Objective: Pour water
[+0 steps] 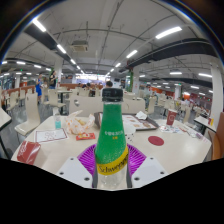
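A green plastic bottle with a black cap and a yellow label band stands upright between my fingers. Both purple pads press against its lower body, one on each side. My gripper is shut on the bottle. The bottle's clear lower part shows below the label. Its base is hidden behind the fingers. Beyond the bottle lies a white table. I see no cup or glass that I can make out.
On the table sit a red round disc, a red packet at the near left, a striped card, a crumpled white bag and small items behind the bottle. Desks and shelves fill the hall beyond.
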A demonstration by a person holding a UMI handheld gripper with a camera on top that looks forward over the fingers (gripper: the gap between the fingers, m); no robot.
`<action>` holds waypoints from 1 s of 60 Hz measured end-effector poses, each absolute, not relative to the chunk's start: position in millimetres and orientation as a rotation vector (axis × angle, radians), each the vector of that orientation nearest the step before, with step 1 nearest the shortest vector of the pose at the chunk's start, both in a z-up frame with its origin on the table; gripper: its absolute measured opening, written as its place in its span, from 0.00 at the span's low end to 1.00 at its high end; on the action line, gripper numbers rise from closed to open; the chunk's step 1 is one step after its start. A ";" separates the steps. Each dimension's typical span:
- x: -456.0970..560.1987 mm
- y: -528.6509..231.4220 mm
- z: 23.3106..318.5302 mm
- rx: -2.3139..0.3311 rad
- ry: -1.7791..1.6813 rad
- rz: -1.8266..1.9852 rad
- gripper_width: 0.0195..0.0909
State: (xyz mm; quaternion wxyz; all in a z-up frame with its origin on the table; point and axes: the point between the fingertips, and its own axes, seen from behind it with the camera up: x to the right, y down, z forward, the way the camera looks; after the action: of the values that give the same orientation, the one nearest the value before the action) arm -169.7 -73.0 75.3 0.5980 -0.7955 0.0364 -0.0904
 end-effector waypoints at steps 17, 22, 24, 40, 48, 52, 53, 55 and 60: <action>-234.0 -14.2 119.3 -1.857 0.326 0.263 0.23; -242.7 14.0 145.5 -1.775 0.584 0.574 0.23; -238.5 24.8 142.6 -1.732 0.688 0.710 0.23; -250.8 54.7 139.6 -1.461 1.337 1.612 0.23; -245.9 53.4 163.2 -1.240 1.517 1.911 0.23; -237.2 54.9 166.4 -1.163 1.586 1.978 0.23; -235.6 54.4 165.9 -1.150 1.600 1.990 0.23; -232.1 53.9 165.1 -1.127 1.620 2.009 0.23; -222.3 54.2 170.4 -1.090 1.646 2.034 0.23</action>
State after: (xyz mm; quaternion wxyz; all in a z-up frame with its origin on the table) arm -222.3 54.2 170.4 0.1529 -0.3801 0.5738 0.7091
